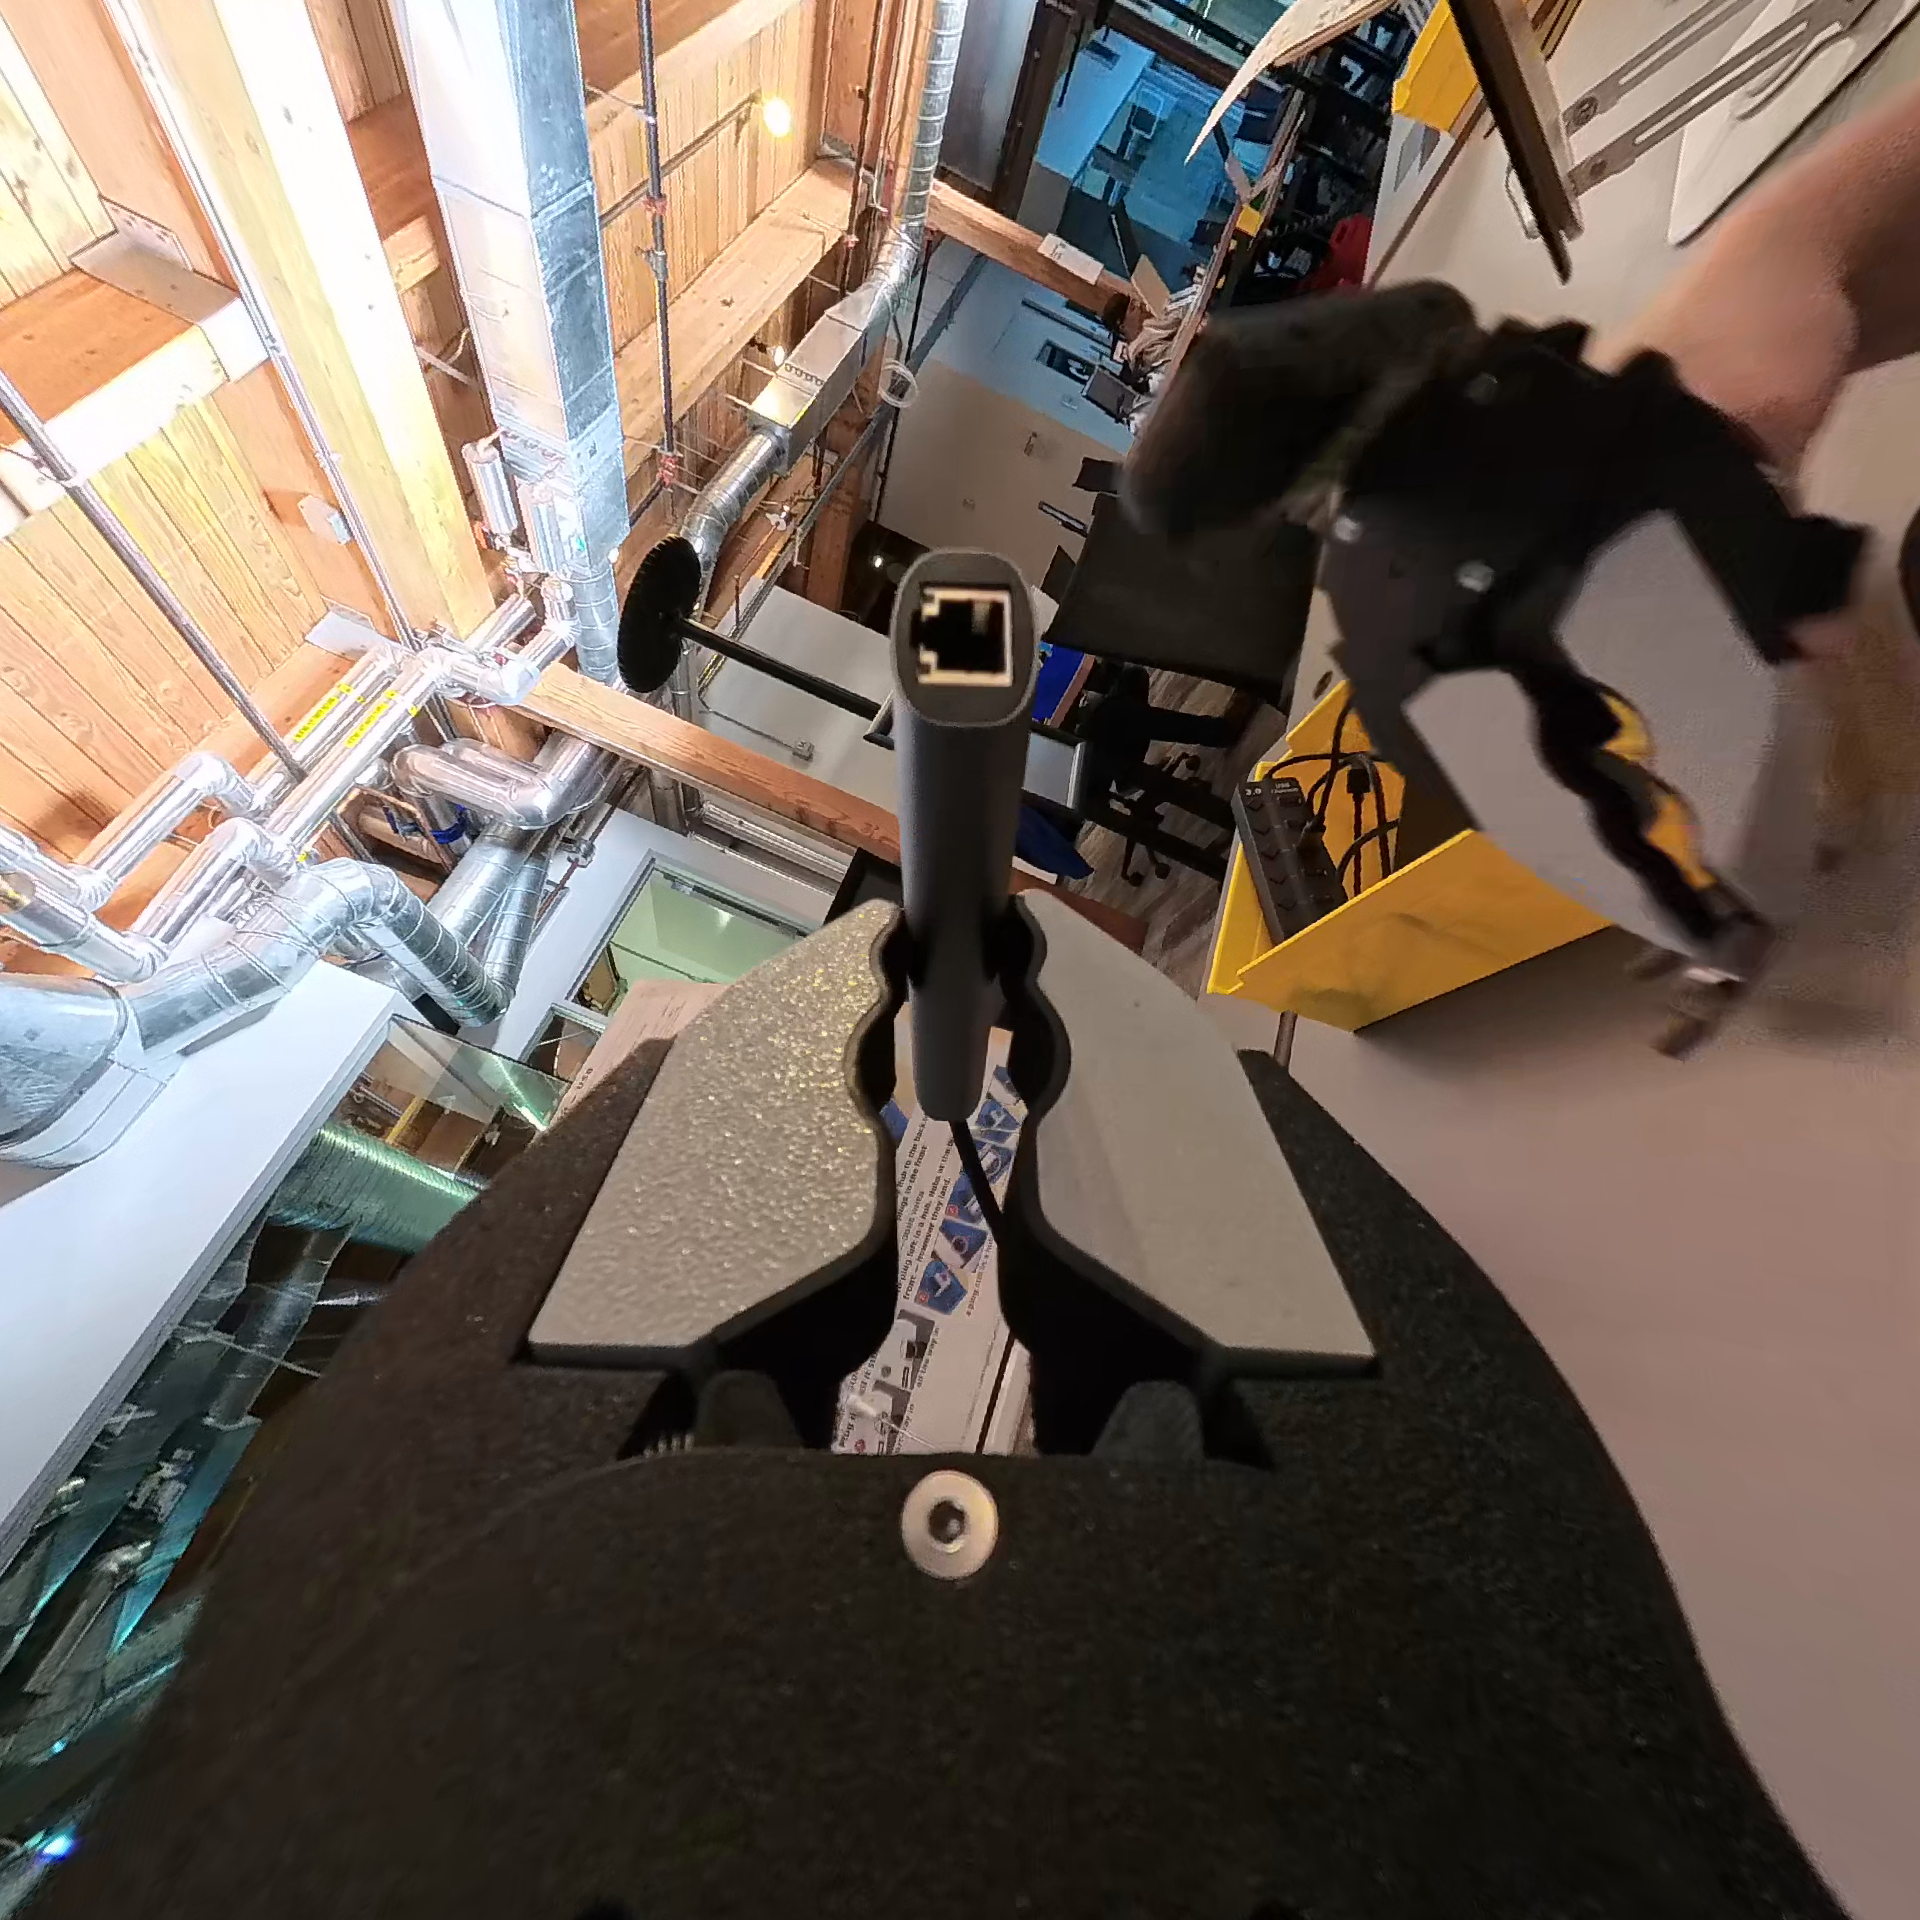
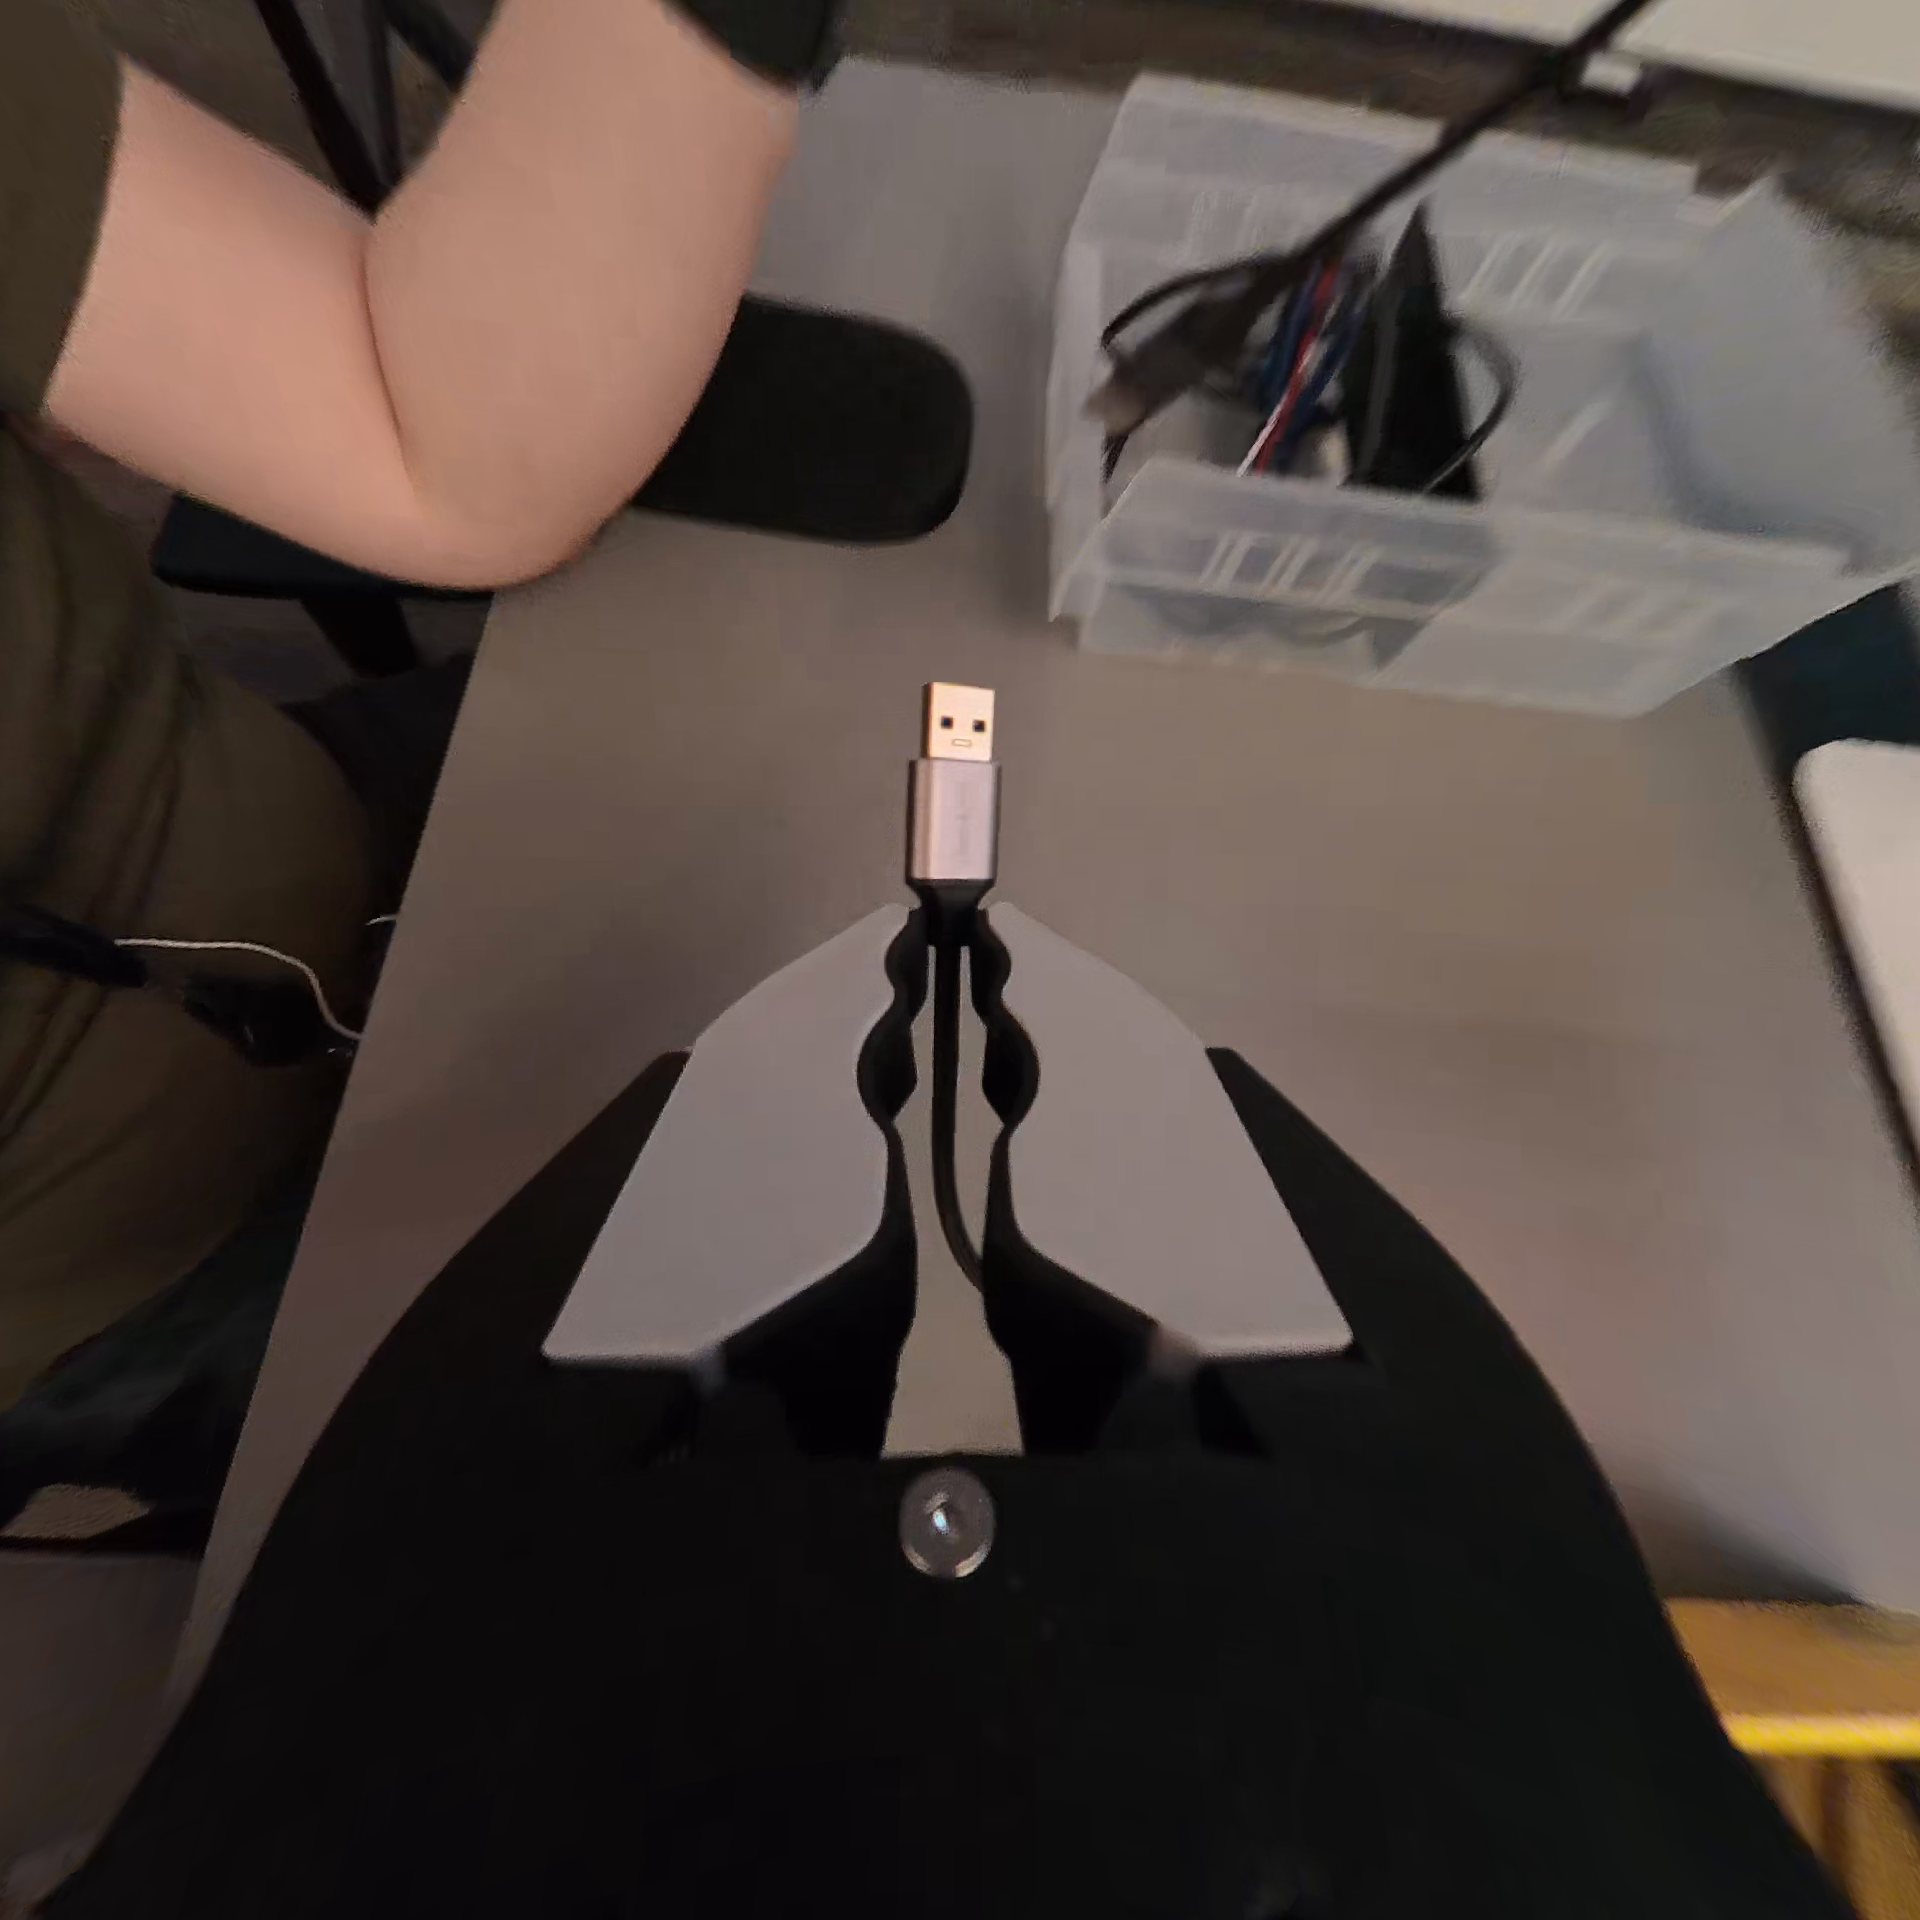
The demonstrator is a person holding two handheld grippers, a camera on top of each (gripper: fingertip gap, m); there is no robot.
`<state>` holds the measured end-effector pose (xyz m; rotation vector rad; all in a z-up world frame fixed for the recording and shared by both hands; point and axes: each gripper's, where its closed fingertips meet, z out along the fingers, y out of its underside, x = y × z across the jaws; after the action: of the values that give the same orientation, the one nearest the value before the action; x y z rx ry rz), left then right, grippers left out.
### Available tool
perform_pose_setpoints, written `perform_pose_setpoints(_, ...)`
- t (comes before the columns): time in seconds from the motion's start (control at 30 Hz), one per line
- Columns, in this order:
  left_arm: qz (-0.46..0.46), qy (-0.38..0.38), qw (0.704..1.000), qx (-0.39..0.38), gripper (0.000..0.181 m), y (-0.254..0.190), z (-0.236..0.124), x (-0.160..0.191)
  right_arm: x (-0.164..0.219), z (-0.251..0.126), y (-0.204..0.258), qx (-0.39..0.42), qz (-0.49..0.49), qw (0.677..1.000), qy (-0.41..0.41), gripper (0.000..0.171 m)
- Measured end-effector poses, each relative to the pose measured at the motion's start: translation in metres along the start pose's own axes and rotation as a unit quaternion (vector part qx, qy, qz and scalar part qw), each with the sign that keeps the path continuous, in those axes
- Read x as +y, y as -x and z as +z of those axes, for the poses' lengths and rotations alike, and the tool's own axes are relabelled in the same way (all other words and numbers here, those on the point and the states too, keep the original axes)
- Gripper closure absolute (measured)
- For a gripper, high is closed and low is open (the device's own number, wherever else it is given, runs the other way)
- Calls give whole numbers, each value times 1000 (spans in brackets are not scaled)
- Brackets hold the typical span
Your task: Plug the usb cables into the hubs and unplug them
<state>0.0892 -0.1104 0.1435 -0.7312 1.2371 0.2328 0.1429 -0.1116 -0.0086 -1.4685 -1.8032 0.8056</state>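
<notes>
My left gripper (image 1: 958, 920) is shut on a dark grey hub (image 1: 956, 810), a slim bar that sticks out past the fingertips and points up toward the ceiling, its end port facing the camera. Its thin black cable hangs back between the fingers. My right gripper (image 2: 956, 914) is shut on a USB cable (image 2: 954, 1091), gripped just behind the silver plug (image 2: 958, 790), which points forward over the grey table (image 2: 1299, 987). The right gripper also shows blurred in the left wrist view (image 1: 1704, 971), off to the right above the table, apart from the hub.
A yellow bin (image 1: 1382, 914) with another hub and black cables sits on the table. A clear plastic box (image 2: 1403, 540) holds tangled cables. A person's bare arm (image 2: 416, 343) reaches over the table's left edge. A white object (image 2: 1870, 935) lies at the right edge. The tips of one gripper are about 15 cm away from the tips of the other.
</notes>
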Motion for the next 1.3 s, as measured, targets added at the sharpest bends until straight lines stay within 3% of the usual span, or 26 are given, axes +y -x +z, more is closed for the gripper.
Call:
perform_pose_setpoints(0.17, 3, 0, 1000, 9, 164, -6, 5, 1, -53, -47, -21, 42, -46, 998, -23, 163)
perform_pose_setpoints(0.3, 9, 0, 1000, 23, 164, -15, 11, 3, -72, -74, -29, 93, -58, 994, -11, 163)
perform_pose_setpoints(0.8, 63, 11, 990, 126, 164, -79, 50, -5, -27, -75, -12, 42, -8, 997, 60, 163)
perform_pose_setpoints(1.3, 100, 40, 982, 156, 164, -95, 52, -2, -4, -63, -9, 14, 3, 992, 122, 163)
